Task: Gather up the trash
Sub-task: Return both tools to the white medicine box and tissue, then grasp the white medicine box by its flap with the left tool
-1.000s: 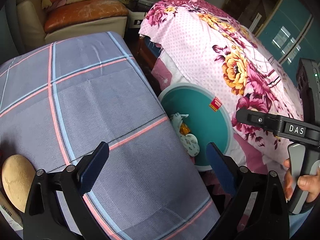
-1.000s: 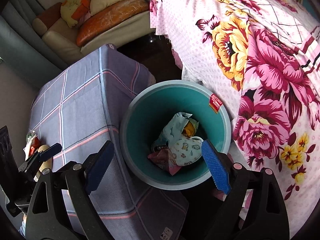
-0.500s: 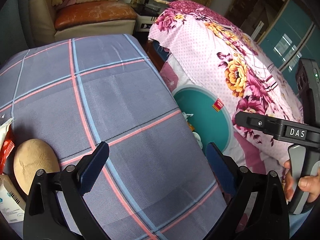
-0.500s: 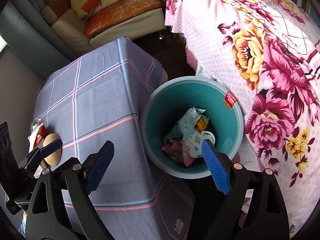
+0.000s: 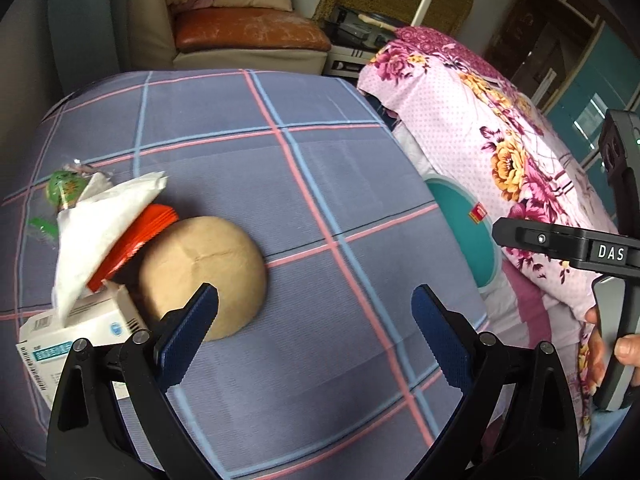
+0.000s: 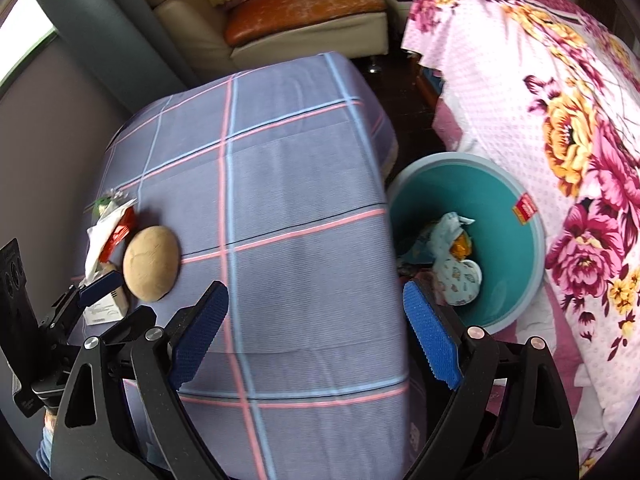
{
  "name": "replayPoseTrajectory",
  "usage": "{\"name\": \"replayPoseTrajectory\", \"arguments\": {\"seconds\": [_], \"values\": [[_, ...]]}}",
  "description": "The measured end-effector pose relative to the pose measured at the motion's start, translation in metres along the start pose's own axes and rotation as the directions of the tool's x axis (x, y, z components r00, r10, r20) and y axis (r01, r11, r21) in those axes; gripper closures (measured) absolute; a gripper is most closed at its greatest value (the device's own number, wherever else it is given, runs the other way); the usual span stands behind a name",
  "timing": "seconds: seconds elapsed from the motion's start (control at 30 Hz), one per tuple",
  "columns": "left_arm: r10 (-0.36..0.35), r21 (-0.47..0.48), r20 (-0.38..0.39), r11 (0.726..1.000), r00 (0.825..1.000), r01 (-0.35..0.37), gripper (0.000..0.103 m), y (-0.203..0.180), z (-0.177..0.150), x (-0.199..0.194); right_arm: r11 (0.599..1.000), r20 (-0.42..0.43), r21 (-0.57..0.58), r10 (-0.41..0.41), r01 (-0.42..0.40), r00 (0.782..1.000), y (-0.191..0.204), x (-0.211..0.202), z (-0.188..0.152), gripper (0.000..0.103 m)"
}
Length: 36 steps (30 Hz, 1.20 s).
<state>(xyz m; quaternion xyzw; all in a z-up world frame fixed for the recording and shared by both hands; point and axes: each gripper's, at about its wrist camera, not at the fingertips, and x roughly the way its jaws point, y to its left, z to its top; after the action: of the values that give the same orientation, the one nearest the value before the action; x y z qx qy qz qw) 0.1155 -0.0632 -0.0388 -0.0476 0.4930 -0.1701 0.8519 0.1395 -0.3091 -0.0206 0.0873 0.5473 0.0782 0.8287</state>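
Note:
A pile of trash lies on the checked tablecloth (image 5: 320, 184): a tan round paper lump (image 5: 204, 272), a white wrapper (image 5: 100, 224), a red packet (image 5: 136, 236), a white box (image 5: 76, 336) and a green wrapper (image 5: 64, 188). My left gripper (image 5: 316, 332) hangs open just right of the tan lump, holding nothing. My right gripper (image 6: 316, 332) is open and empty above the table's right edge. The teal bin (image 6: 504, 204) sits on the floor beside the table with crumpled wrappers (image 6: 452, 256) inside. The left gripper (image 6: 96, 284) also shows near the pile in the right wrist view.
A bed with a pink floral cover (image 6: 560, 100) crowds the bin's right side. A sofa with an orange cushion (image 5: 248, 36) stands behind the table. A person's hand (image 5: 624, 348) holds the right gripper's handle at the right edge of the left wrist view.
Both grippers have swung left, away from the bin and over the table. The trash pile has come into full view under the left gripper. Both stay open.

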Motion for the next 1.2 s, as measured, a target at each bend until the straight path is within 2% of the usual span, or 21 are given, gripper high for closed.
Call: {"name": "replayPoseTrajectory", "arguments": {"seconds": [0.23,0.4,0.57,0.7,0.8,0.97,1.13,1.2], "values": [[0.084,-0.043,0.020,0.996,0.996,-0.083,0.006,0.065,-0.015,-0.030,0.997,-0.027,-0.075,0.012,-0.014,1.000,0.056,0.009,-0.004,0.018],[0.106,-0.080,0.032,0.991,0.994,-0.103,0.006,0.102,-0.025,-0.049,0.992,-0.054,-0.122,0.011,-0.017,0.998,0.091,0.018,-0.007,0.018],[0.151,-0.029,0.040,0.988,0.988,-0.150,0.006,0.130,-0.032,-0.056,0.987,-0.065,-0.160,0.016,-0.026,0.998,0.119,0.022,-0.011,0.018],[0.153,0.026,0.012,0.988,0.988,-0.153,0.006,0.154,-0.036,-0.053,0.984,-0.086,-0.177,0.010,-0.025,0.996,0.133,0.030,-0.014,0.018],[0.127,0.053,-0.016,0.991,0.992,-0.126,0.006,0.168,-0.036,-0.050,0.983,-0.100,-0.183,0.000,-0.019,0.995,0.140,0.038,-0.012,0.018],[0.034,0.103,-0.070,0.994,0.997,-0.026,0.006,0.184,-0.030,-0.039,0.983,-0.114,-0.182,0.001,-0.022,0.994,0.151,0.047,-0.010,0.018],[-0.058,0.175,-0.146,0.981,0.988,0.084,0.006,0.181,-0.025,-0.022,0.984,-0.128,-0.179,0.001,-0.024,0.992,0.157,0.054,-0.009,0.018],[-0.058,0.220,-0.144,0.971,0.988,0.089,0.007,0.175,-0.029,-0.024,0.984,-0.130,-0.177,0.003,-0.026,0.991,0.158,0.055,-0.009,0.018]]}}
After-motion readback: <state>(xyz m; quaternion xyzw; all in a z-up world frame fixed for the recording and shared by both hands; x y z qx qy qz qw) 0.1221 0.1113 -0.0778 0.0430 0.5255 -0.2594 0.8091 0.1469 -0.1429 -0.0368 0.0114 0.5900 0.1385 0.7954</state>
